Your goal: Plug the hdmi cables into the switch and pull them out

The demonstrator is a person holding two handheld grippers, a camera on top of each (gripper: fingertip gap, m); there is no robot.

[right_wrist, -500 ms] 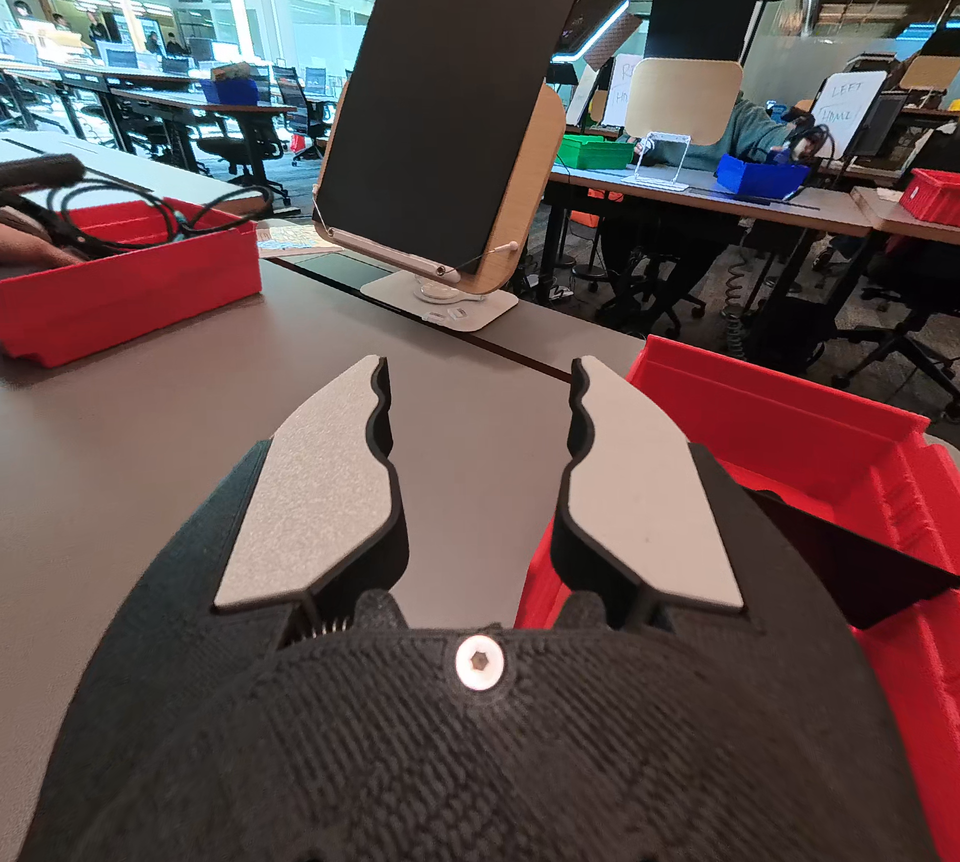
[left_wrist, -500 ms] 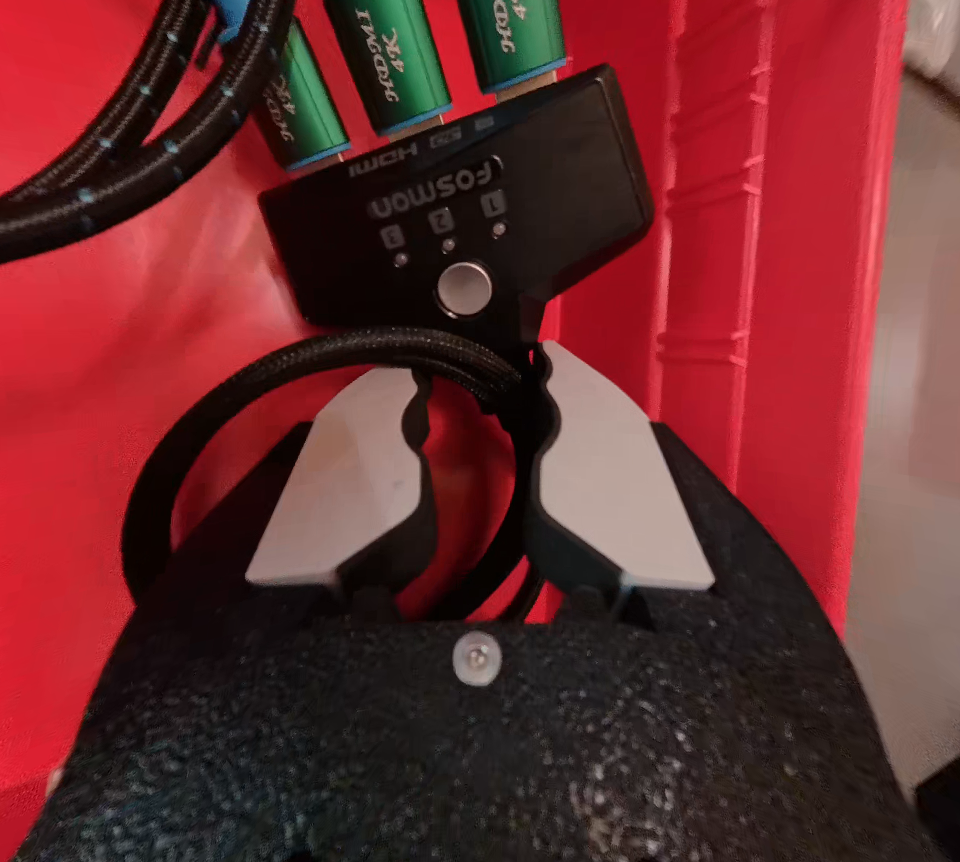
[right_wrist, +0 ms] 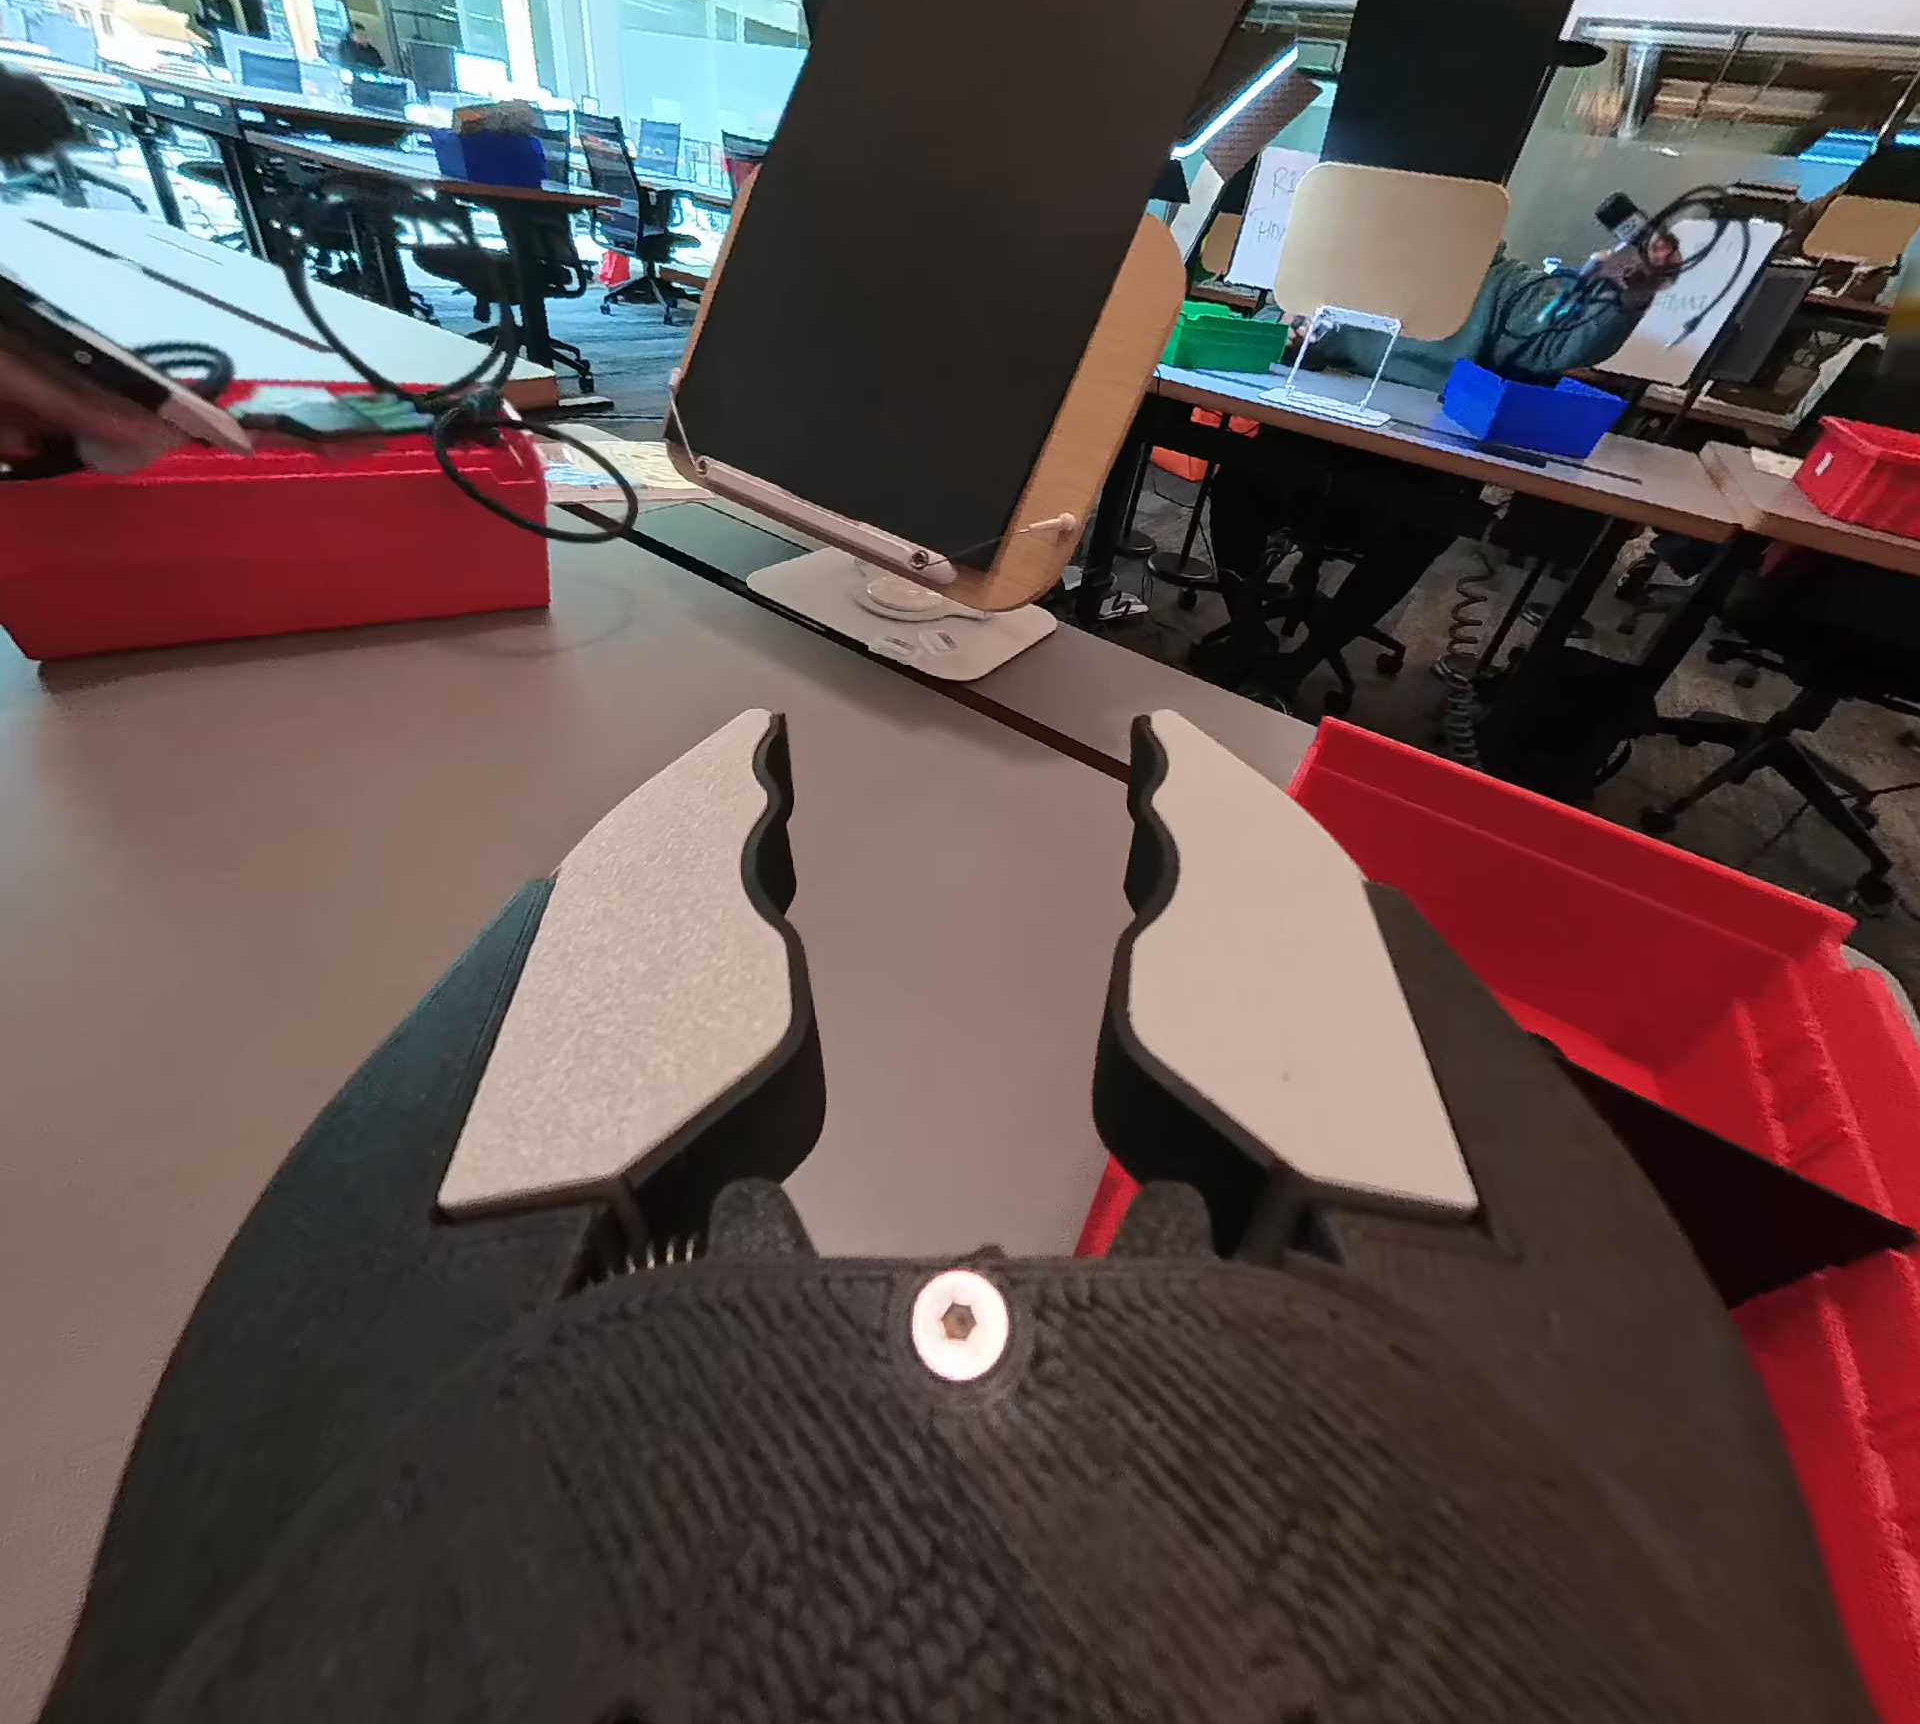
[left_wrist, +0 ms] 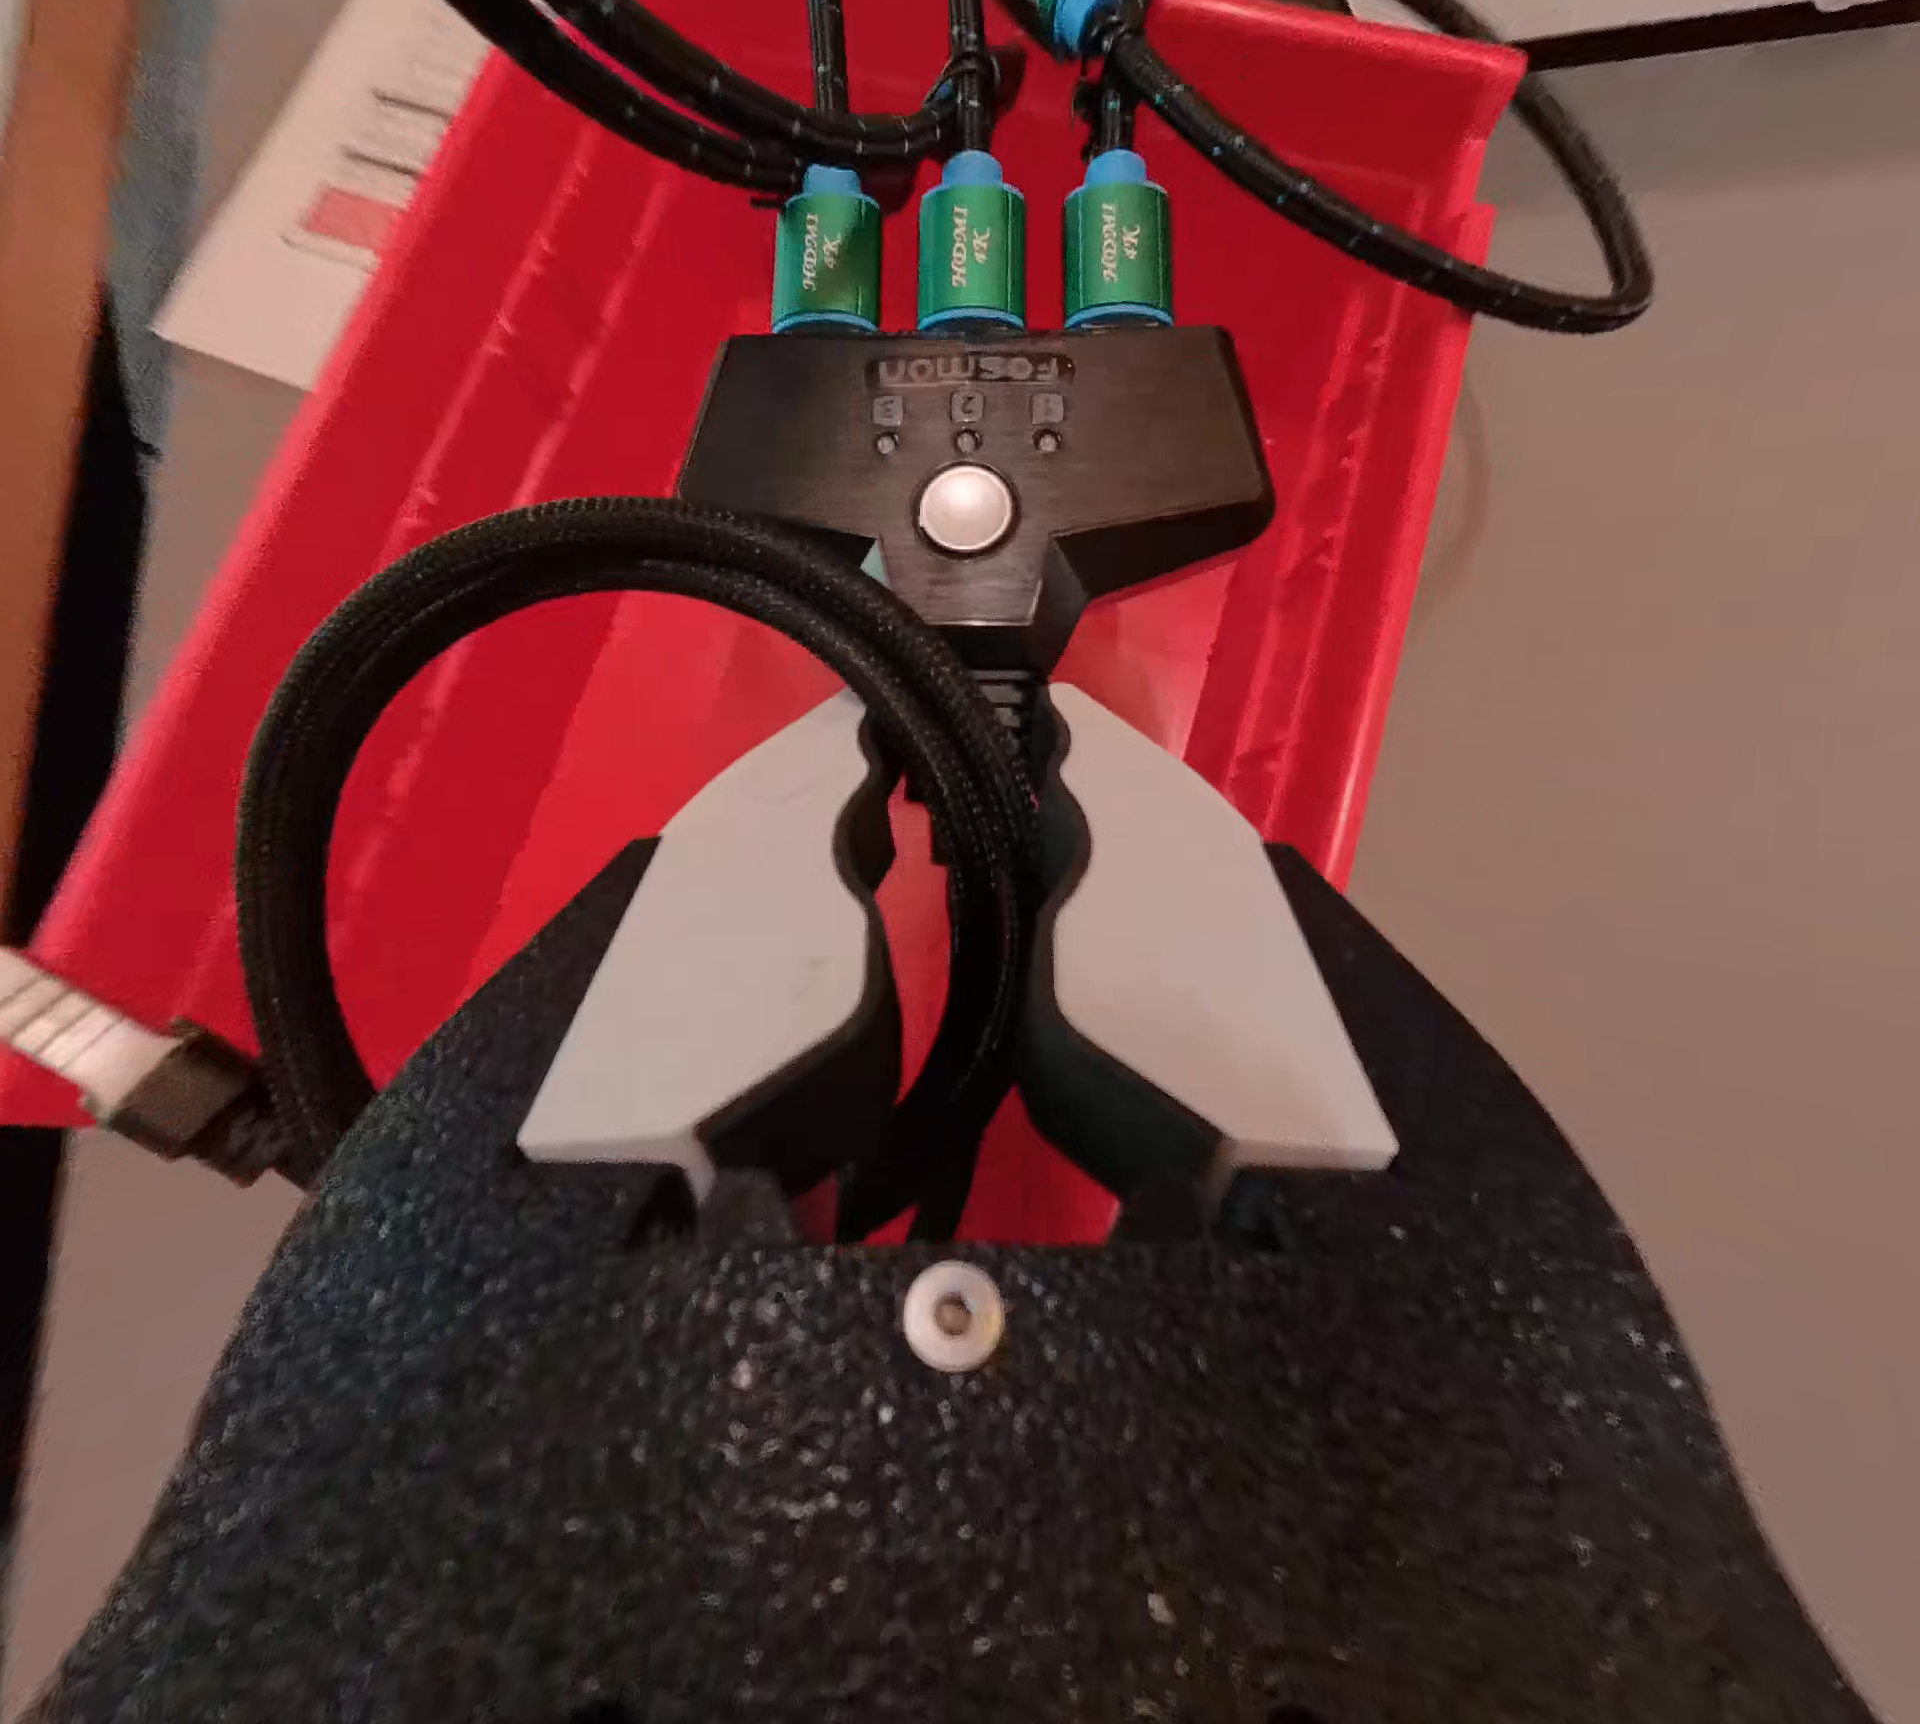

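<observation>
Whereas half a second ago it hung close against the bin's red wall, the black HDMI switch [left_wrist: 977,469] is now raised above the red plastic bin [left_wrist: 499,469] | left gripper [left_wrist: 966,755] fingers pinching its braided tail, three green plugs [left_wrist: 971,256] seated | right gripper [right_wrist: 958,775] fingers spread over grey bench [right_wrist: 312,801], unmoved.
</observation>
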